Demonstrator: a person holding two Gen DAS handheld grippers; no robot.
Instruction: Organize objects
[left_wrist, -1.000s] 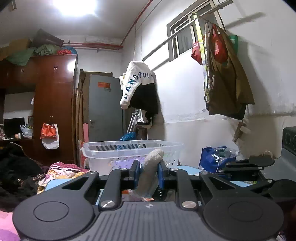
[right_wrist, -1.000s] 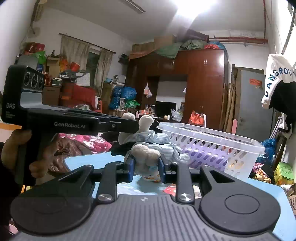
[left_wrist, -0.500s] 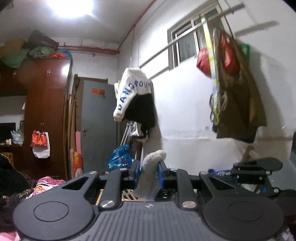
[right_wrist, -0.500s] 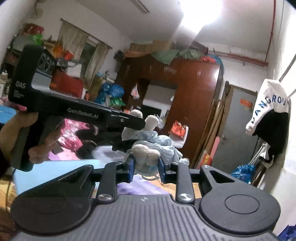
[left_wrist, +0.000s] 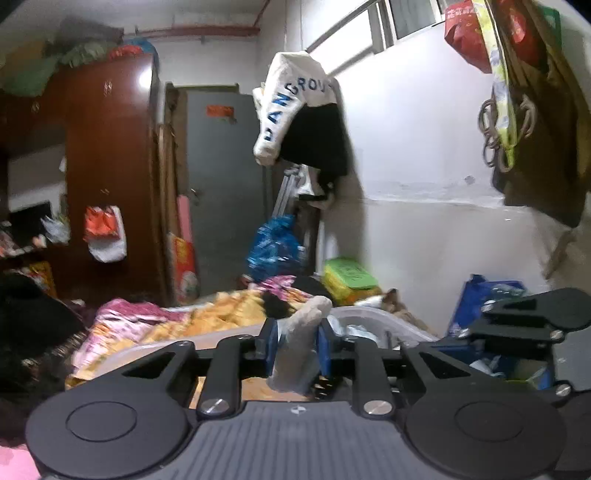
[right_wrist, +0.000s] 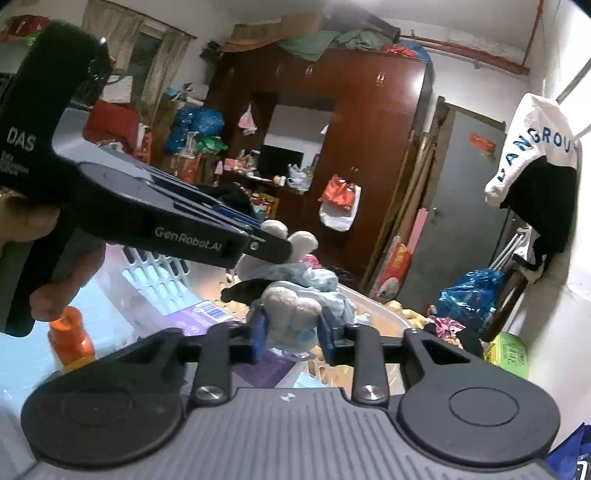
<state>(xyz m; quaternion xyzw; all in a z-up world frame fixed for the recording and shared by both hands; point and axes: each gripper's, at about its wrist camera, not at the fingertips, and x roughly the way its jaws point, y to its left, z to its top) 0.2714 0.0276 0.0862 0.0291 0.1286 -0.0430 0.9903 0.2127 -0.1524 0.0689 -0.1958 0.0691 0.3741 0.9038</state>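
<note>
Both grippers hold one plush toy in pale blue clothes over a white laundry basket (right_wrist: 155, 273). My left gripper (left_wrist: 295, 345) is shut on a grey plush limb (left_wrist: 301, 343); the basket rim (left_wrist: 369, 317) lies just beyond it. My right gripper (right_wrist: 291, 328) is shut on the toy's white plush part (right_wrist: 290, 304) with blue fabric (right_wrist: 317, 280) behind. The left gripper's body (right_wrist: 177, 225) reaches in from the left in the right wrist view and pinches the toy's ears (right_wrist: 301, 240).
An orange bottle (right_wrist: 70, 338) stands on the light blue table (right_wrist: 22, 373) left of the basket. A purple pack (right_wrist: 207, 314) lies inside the basket. Bedding (left_wrist: 207, 314), a green box (left_wrist: 349, 278) and blue bags (left_wrist: 480, 306) lie beyond.
Both grippers have carried the plush toy from in front of the basket up and over it, tilting down. The basket is now close below the toy. Both grips are unchanged.
</note>
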